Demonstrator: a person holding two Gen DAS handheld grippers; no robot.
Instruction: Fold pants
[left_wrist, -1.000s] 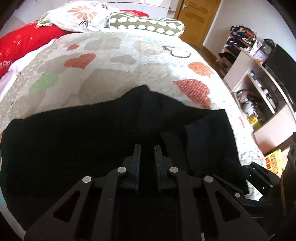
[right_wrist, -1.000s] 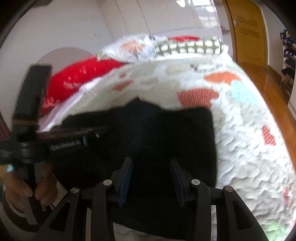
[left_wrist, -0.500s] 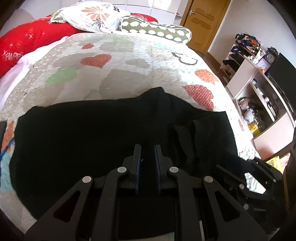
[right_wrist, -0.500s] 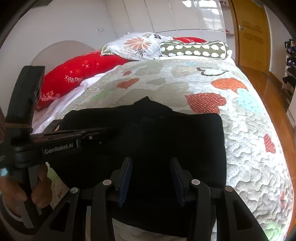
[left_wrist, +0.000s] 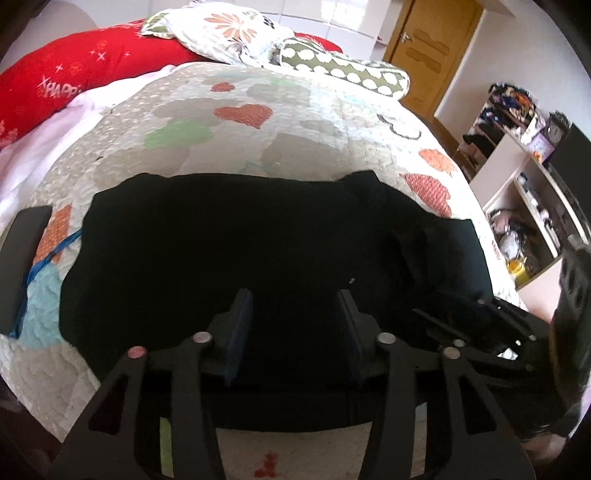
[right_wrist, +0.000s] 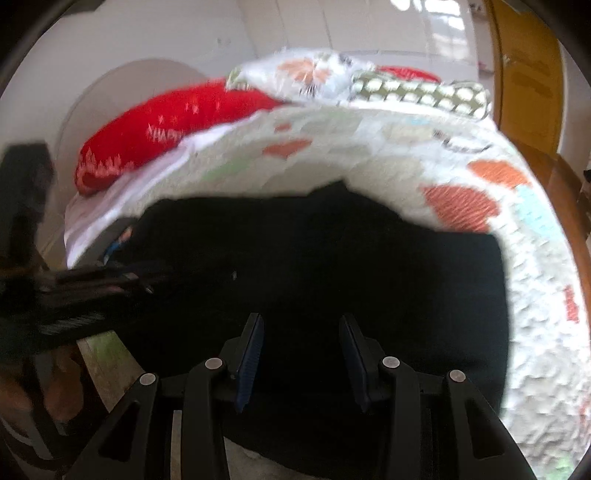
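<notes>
Letting go w/ left gripper (left_wrist: 295, 325), jaws opening over black pants (left_wrist: 240, 236), right gripper (right_wrist: 301, 350) also released; imo next I regrip an edge.

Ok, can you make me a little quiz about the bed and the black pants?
1. True or false: the black pants lie on the quilt.
2. Which pillow is farthest left in the left wrist view: A red, B flowered, C green dotted?
3. Fill in: the right gripper hangs over the pants with nothing ____ its fingers.

Key
1. True.
2. A, the red pillow; the flowered pillow and the green dotted pillow sit further right.
3. Between.
</notes>
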